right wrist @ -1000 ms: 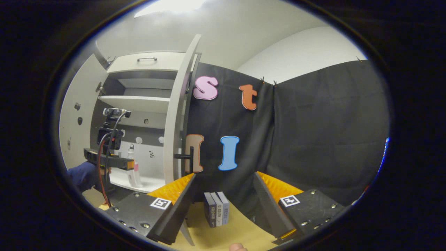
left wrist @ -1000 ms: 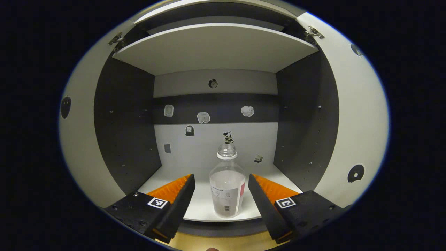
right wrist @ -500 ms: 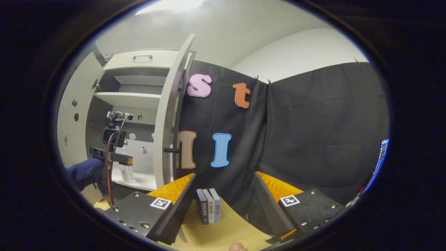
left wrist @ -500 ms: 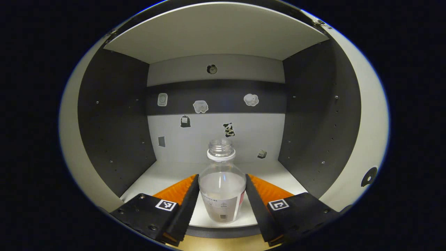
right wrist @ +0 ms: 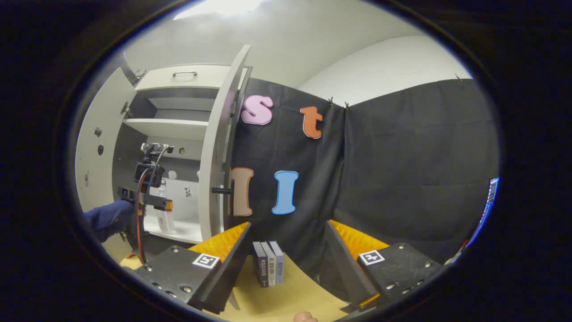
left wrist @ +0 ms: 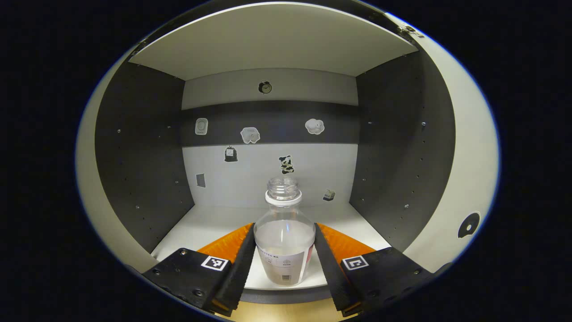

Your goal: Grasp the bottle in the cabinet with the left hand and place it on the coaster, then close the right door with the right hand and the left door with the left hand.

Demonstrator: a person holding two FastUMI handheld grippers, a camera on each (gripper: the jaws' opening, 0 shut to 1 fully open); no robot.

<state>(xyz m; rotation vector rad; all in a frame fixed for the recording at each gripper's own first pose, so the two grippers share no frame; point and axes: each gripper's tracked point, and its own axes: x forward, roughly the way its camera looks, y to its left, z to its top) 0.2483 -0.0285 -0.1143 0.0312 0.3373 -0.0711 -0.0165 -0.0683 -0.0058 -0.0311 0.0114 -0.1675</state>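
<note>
We see the left hand-held gripper (left wrist: 284,250) level inside the cabinet (left wrist: 147,147), grasping the upright bottle (left wrist: 284,241); the right hand-held gripper (right wrist: 286,250) hangs released above the counter (right wrist: 290,295).

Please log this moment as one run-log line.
left gripper: shut on clear uncapped plastic bottle, standing on white cabinet shelf | right gripper: open, idle | doors: open

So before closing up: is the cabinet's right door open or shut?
Open: the right door stands swung outward, its handle sticking out.
</note>
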